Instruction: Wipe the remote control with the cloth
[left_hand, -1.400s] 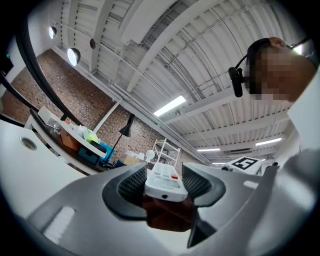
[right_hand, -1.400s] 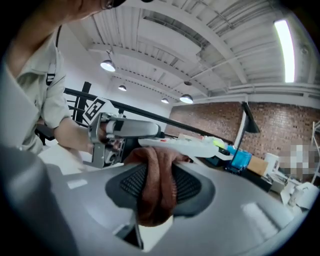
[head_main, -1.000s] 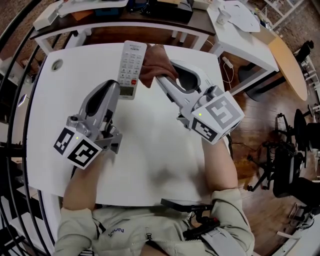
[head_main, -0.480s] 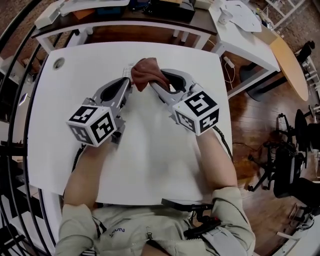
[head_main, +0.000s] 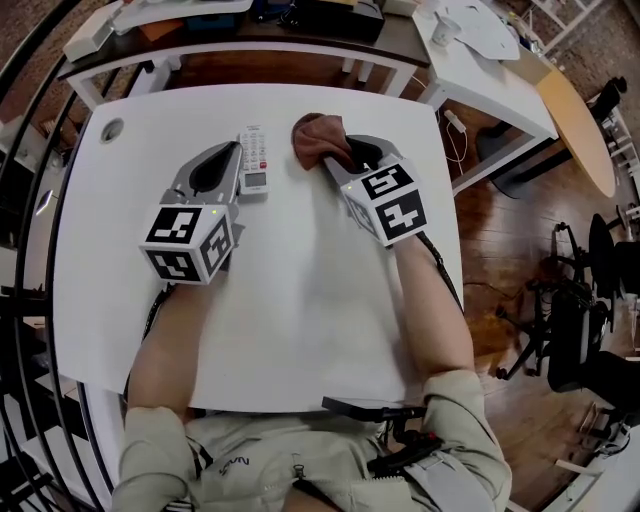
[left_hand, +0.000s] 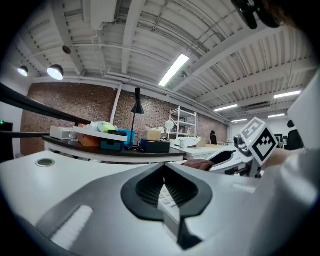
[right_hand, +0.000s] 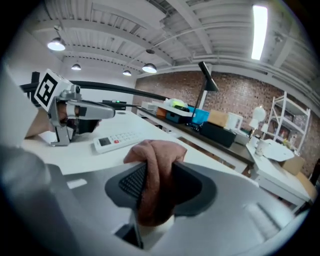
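A white desk (head_main: 300, 300) fills the head view, with wooden floor to its right and a brick wall behind a cluttered second table in both gripper views. The remote control (head_main: 255, 158) lies face up near the desk's far edge, its length running away from the person. The left tongs (head_main: 238, 152) sit against its left long edge; the left gripper view shows them drawn narrow, with the remote's keyed body pinched between the ribbed pads. Just to the right of the remote, and apart from it, the right tongs (head_main: 326, 152) hold the rust-brown cloth (head_main: 318, 135), bunched between the pads and spilling over their tips. These tongs have just been opening slightly, the cloth between them.
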